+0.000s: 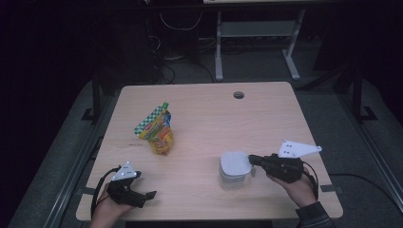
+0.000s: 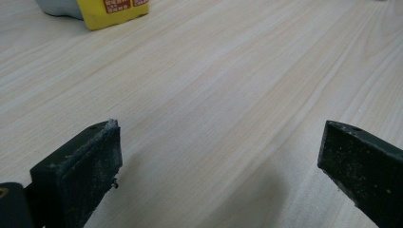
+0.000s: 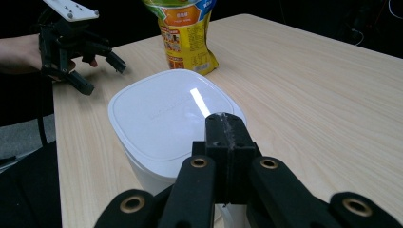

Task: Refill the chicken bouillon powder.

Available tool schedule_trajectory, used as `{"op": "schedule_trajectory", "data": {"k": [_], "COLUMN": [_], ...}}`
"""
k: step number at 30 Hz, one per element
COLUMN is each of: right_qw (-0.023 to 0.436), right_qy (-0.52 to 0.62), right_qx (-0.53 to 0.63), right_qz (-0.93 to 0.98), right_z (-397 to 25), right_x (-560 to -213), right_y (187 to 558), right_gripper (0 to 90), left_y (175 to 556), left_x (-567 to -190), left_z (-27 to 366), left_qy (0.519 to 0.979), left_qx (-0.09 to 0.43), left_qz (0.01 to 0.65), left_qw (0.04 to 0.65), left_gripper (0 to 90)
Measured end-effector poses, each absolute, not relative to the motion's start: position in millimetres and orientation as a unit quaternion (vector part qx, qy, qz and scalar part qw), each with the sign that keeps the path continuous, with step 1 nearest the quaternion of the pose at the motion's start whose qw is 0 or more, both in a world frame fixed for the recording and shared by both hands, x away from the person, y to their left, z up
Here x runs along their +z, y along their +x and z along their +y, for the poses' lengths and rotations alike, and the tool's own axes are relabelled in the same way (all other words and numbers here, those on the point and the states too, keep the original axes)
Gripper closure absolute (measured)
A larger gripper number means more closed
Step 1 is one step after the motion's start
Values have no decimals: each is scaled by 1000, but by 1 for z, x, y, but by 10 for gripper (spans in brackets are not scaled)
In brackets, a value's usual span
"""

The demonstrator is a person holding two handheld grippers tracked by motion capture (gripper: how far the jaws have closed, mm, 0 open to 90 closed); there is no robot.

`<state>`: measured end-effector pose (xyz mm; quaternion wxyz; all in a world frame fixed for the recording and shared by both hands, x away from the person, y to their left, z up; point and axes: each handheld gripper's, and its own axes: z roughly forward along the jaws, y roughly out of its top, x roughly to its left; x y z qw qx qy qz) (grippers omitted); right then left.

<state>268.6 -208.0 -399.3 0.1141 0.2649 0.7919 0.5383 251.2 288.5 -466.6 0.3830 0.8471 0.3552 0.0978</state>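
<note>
The left tool [image 1: 138,194] hangs released at the near tabletop [image 1: 204,118] edge. The right tool [image 1: 252,160] is clenched at the lidded white container's [image 1: 234,170] rim; light, stiff, slippery plastic, best gripped there. Farther off stands a crinkly snack pouch [image 1: 158,130].

The container [image 1: 234,170] is clear with a white lid [image 3: 166,114]. The snack bag [image 1: 159,132] is yellow-orange with a green-and-white checked top. The worktop [image 1: 214,114] shows pale wood grain.
</note>
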Motion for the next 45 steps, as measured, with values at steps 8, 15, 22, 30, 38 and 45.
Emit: {"op": "schedule_trajectory", "data": {"k": [8, 15, 22, 30, 38, 45], "right_qw": [114, 114, 117, 118, 117, 116], "right_qy": [267, 267, 270, 275, 277, 280], "right_qx": [538, 537, 534, 530, 527, 523], "right_qz": [792, 792, 793, 793, 795, 797], "right_z": [-208, -209, -211, -213, -214, -215], "right_x": [-400, -400, -402, -404, -405, -408], "right_y": [269, 269, 270, 270, 271, 270], "right_gripper": [900, 900, 900, 900, 900, 900], "left_y": [251, 251, 251, 251, 251, 251], "left_x": [-467, -467, -467, -467, -466, -466], "left_z": [289, 289, 289, 289, 289, 290], "left_qy": [845, 845, 844, 846, 847, 847], "left_qx": [97, 97, 96, 96, 97, 97], "left_qz": [356, 357, 358, 357, 356, 355], "left_qw": [386, 385, 387, 385, 384, 383], "left_gripper": [2, 2, 2, 2, 2, 2]}}
